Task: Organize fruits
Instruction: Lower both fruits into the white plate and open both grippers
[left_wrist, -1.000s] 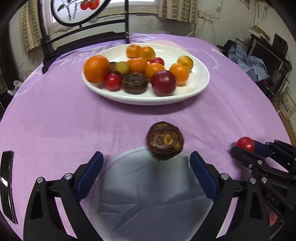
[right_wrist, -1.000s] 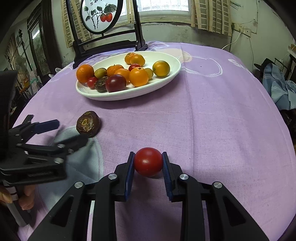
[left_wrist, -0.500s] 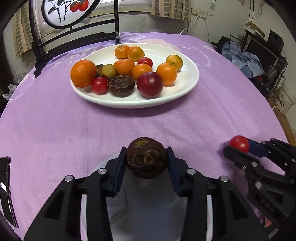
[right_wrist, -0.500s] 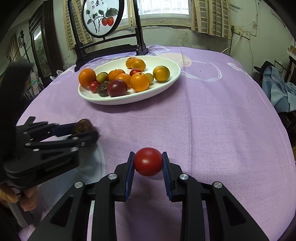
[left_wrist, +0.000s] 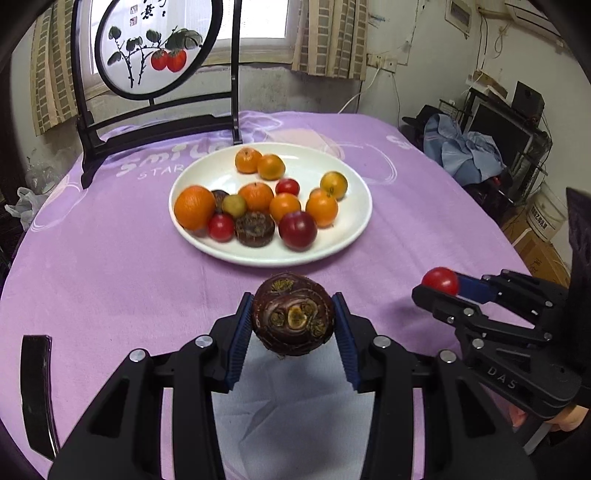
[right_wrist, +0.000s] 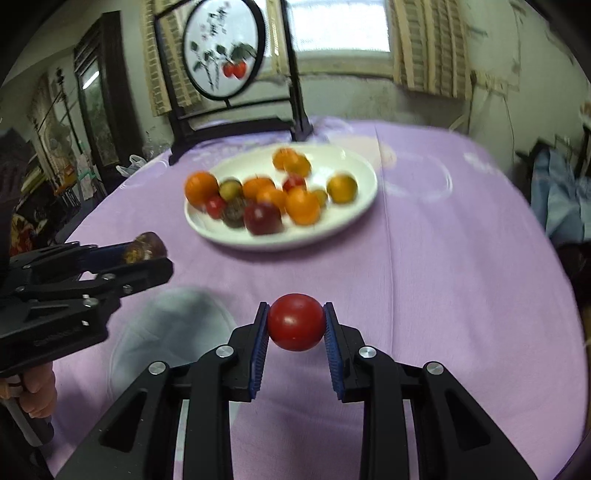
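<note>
Both fruits clamped, carry to plate.
Dark brown fruit (left_wrist: 293, 314) sits clear of the cloth in the left gripper (left_wrist: 293, 321), red tomato (right_wrist: 295, 322) pinched in the right gripper (right_wrist: 295, 328). Lower each into bare rim space on the white plate (left_wrist: 354, 225); 2 grippers, go in 1 at a time.

- The plate (left_wrist: 354, 229) sits at the centre of the frame on the tablecloth (left_wrist: 110, 266), fruit piled in it.
- The chair (left_wrist: 155, 125) stands behind the plate, upper left.
- The passion fruit (left_wrist: 293, 314) sits lower centre, between the left gripper (left_wrist: 293, 325) fingers.
- The tomato (left_wrist: 440, 280) is at the right, in the right gripper (left_wrist: 448, 290).
</note>
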